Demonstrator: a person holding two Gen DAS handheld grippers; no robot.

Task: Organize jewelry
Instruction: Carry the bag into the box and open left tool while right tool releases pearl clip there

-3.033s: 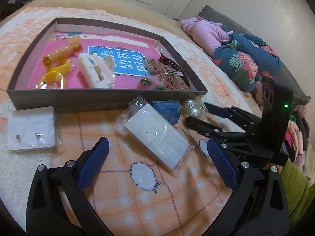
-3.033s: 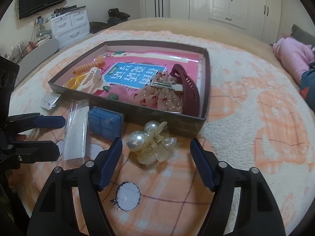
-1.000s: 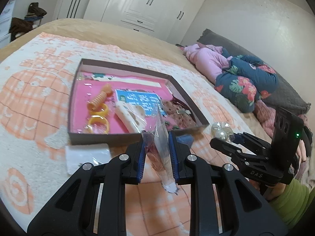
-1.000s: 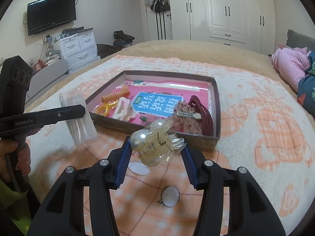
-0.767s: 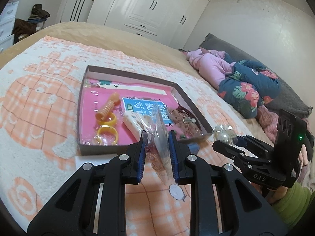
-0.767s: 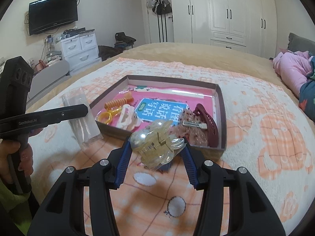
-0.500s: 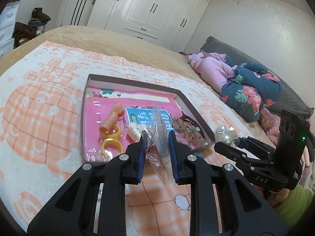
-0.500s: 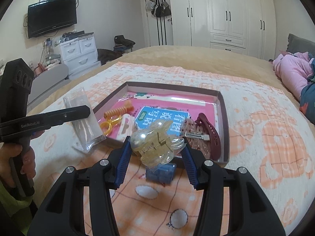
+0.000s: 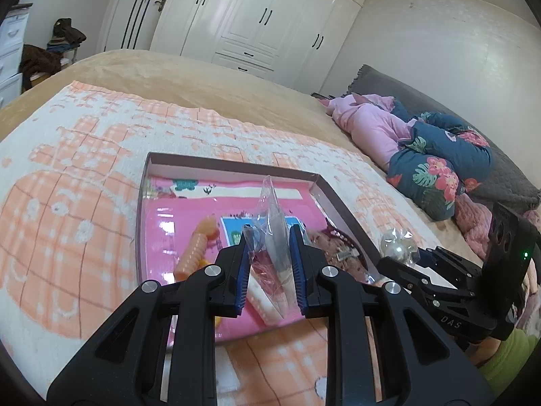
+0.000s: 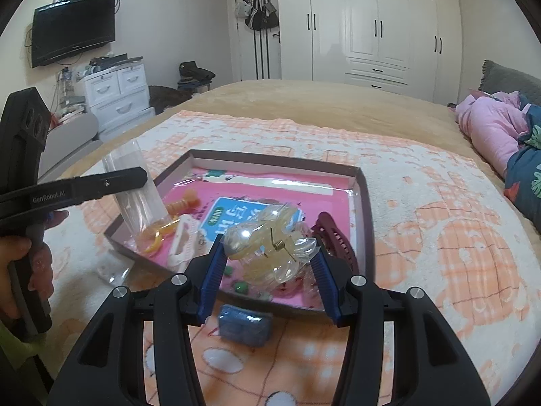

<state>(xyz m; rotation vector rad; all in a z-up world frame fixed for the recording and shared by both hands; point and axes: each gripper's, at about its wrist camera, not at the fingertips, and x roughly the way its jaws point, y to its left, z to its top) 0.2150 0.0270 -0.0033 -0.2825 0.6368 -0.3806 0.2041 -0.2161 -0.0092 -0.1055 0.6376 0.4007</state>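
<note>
Now, the scene as it stood, line by line.
Left gripper (image 9: 268, 264): its blue-padded fingers were pinched on a clear plastic packet (image 9: 270, 233), which stood upright between them with something reddish in its lower part.
Packet's place: it was raised above the near half of the shallow brown cardboard box with a glossy pink floor (image 9: 233, 169).
Right gripper (image 10: 268, 270): its blue pads pressed on both sides of a translucent yellowish claw hair clip with pearl-like beads (image 10: 270, 247), the metal spring facing the camera.
Clip's place: it was lifted over the box's near edge, clear of the bedding.
Inside the box: an orange spiral hair tie (image 9: 196, 248), a yellow ring-shaped band (image 10: 157, 235), a white plastic clip (image 10: 182, 243), a dark red claw clip (image 10: 334, 237) by the right wall and a blue printed label (image 10: 223, 216) on the floor.
Outside the box: a small blue wrapped block (image 10: 243, 326) lay on the orange-and-white plaid blanket (image 10: 439, 237), just in front of the near wall.
Surroundings: pink and floral bedding (image 9: 422, 149) was heaped on the right side of the bed; white wardrobes (image 10: 372, 23) lined the far wall.
Person: a hand (image 10: 23, 270) gripped the left tool's handle.
</note>
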